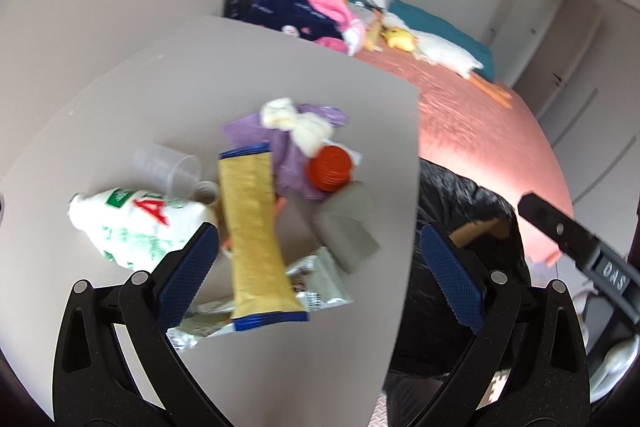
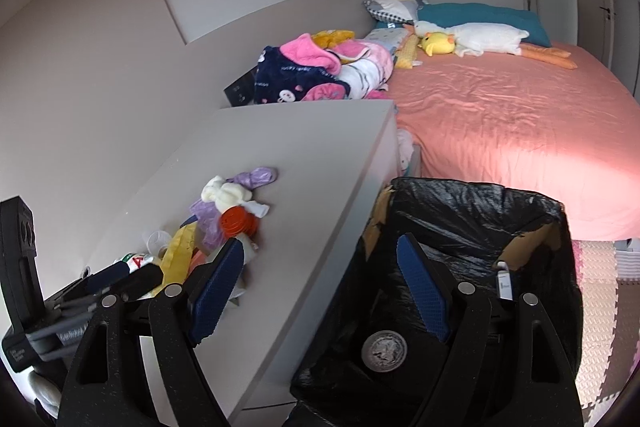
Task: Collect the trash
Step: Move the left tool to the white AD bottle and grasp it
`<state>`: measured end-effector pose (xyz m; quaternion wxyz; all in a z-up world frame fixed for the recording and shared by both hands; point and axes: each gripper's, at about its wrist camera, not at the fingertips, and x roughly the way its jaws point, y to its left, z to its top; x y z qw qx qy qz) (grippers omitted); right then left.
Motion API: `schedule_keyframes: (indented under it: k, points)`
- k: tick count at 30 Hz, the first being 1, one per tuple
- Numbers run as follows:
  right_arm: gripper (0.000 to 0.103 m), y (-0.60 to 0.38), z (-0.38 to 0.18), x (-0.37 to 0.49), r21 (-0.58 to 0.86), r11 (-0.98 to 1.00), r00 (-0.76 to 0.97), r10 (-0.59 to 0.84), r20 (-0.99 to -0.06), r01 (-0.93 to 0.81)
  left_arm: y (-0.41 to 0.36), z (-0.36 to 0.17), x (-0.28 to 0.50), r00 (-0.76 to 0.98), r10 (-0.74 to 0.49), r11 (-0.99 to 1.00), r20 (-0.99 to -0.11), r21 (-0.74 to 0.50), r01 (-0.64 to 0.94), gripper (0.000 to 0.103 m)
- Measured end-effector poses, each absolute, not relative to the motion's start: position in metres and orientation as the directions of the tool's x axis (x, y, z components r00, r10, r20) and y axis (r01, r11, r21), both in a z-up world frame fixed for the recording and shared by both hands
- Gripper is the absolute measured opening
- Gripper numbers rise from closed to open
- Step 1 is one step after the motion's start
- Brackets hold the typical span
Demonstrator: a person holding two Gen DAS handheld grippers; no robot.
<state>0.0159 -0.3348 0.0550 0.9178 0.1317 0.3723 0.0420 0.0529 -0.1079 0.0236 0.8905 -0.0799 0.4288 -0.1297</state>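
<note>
A heap of trash lies on the grey table [image 1: 160, 99]: a yellow packet [image 1: 256, 231], a white printed plastic bag [image 1: 132, 223], a clear cup [image 1: 168, 167], an orange-red lid [image 1: 330, 167], a purple bag [image 1: 288, 151], a white tissue wad [image 1: 296, 123] and foil wrappers [image 1: 320, 283]. My left gripper [image 1: 320, 271] hovers open over the heap, gripping nothing. My right gripper [image 2: 320, 287] is open and empty above the black-lined bin [image 2: 480, 227], its left finger over the table edge. A round silvery piece [image 2: 384, 351] lies inside the bin.
The bin stands against the table's right side. Behind them is a bed with a pink sheet [image 2: 520, 131], piled clothes [image 2: 320, 71] and plush toys [image 2: 472, 39]. Foam floor mats [image 2: 600, 307] lie to the right. A wall runs along the table's left side.
</note>
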Motion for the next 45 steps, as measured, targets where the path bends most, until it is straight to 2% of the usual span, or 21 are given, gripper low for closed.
schedule_keyframes:
  k: [12, 22, 27, 34, 41, 45]
  points:
    - [0.080, -0.289, 0.037, 0.039, 0.249, 0.966, 0.640, 0.231, -0.733, -0.063, -0.042, 0.001, 0.072, 0.561, -0.154, 0.941, -0.813, -0.295, -0.168, 0.097]
    - [0.079, -0.262, 0.024, 0.061, 0.234, 0.966, 0.579, 0.251, -0.775, -0.106, -0.012, -0.016, 0.087, 0.470, -0.073, 0.902, -0.880, -0.259, -0.346, 0.097]
    - [0.070, -0.248, 0.010, 0.078, 0.229, 0.967, 0.531, 0.251, -0.809, -0.108, 0.003, -0.028, 0.096, 0.426, -0.076, 0.863, -0.901, -0.273, -0.425, 0.097]
    - [0.068, -0.240, -0.010, 0.091, 0.238, 0.967, 0.487, 0.251, -0.836, -0.091, 0.007, -0.045, 0.103, 0.379, -0.086, 0.846, -0.922, -0.268, -0.461, 0.097]
    - [0.064, -0.235, -0.010, 0.095, 0.238, 0.966, 0.496, 0.257, -0.830, -0.102, 0.007, -0.046, 0.110, 0.382, -0.022, 0.863, -0.924, -0.211, -0.460, 0.097]
    - [0.062, -0.230, -0.011, 0.097, 0.258, 0.959, 0.480, 0.281, -0.831, -0.115, 0.006, -0.045, 0.107, 0.397, 0.010, 0.871, -0.918, -0.187, -0.455, 0.090]
